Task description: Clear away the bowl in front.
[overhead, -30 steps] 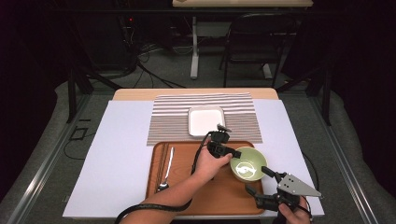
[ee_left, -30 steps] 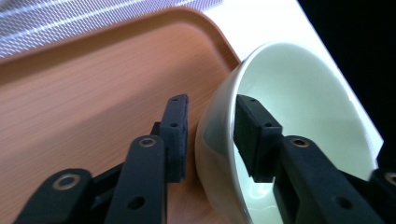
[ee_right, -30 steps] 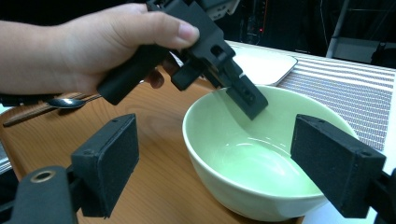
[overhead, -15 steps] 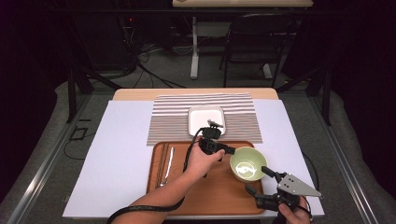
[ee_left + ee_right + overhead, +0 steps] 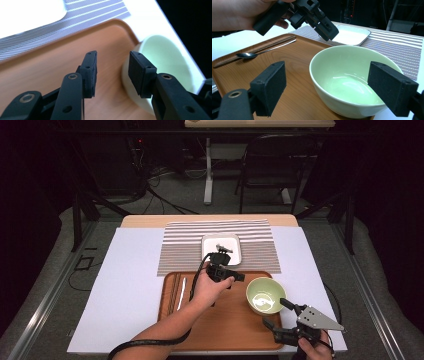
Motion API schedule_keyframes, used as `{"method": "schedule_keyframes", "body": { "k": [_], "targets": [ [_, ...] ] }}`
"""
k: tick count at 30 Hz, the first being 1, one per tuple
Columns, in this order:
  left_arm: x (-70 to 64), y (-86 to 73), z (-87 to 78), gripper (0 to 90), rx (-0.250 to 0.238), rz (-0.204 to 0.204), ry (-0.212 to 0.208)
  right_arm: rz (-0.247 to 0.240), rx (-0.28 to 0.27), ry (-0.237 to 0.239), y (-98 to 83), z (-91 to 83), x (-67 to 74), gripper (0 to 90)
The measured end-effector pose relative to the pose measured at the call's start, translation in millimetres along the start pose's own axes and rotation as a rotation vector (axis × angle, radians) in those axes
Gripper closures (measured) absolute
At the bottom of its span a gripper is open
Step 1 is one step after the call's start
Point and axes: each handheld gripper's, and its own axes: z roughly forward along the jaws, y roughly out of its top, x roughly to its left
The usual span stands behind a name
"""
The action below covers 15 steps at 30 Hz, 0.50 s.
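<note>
- The left gripper [image 5: 223, 268] has lifted away from the green bowl [image 5: 265, 295] toward the white dish [image 5: 222, 248]; its jaws have just been opening and stand apart with nothing between them, so the bowl looks freshly set down.
- The bowl sits upright at the right end of the wooden tray [image 5: 220, 325].
- The right gripper [image 5: 280, 320] waits just beside the bowl, jaws wide apart and empty.
- A spoon [image 5: 182, 293] and chopsticks [image 5: 173, 292] lie at the tray's left end, well clear; the striped mat [image 5: 182, 247] lies beyond on the table [image 5: 125, 280].

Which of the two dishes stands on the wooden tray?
The round green bowl stands on the tray, at its right side. The white square plate lies on the striped mat behind the tray.
</note>
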Motion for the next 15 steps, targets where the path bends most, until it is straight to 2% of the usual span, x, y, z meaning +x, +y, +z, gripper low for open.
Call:
{"method": "schedule_keyframes", "body": {
  "k": [3,4,5,6,10,15],
  "targets": [
    [4.6,0.8,-0.7,58.5,0.011,0.015,0.042,0.002,0.001,0.000,0.0,0.2,0.0,14.7],
    [4.6,0.8,-0.7,57.8,0.011,0.015,0.042,0.002,0.001,0.000,0.0,0.2,0.0,14.7],
    [8.4,0.8,-1.0,56.6,0.014,0.026,0.070,0.000,0.000,0.000,0.0,0.2,0.0,14.6],
    [10.4,0.8,-1.2,54.8,0.013,0.024,0.082,0.002,0.001,0.000,0.0,0.2,0.0,14.6],
    [19.4,1.5,-3.8,50.0,0.024,0.036,0.118,0.005,0.002,0.000,0.0,0.2,0.1,14.6],
    [30.5,2.5,-6.0,45.7,0.024,0.030,0.144,0.008,0.004,0.000,0.0,0.3,0.1,14.7]
  ]
}}
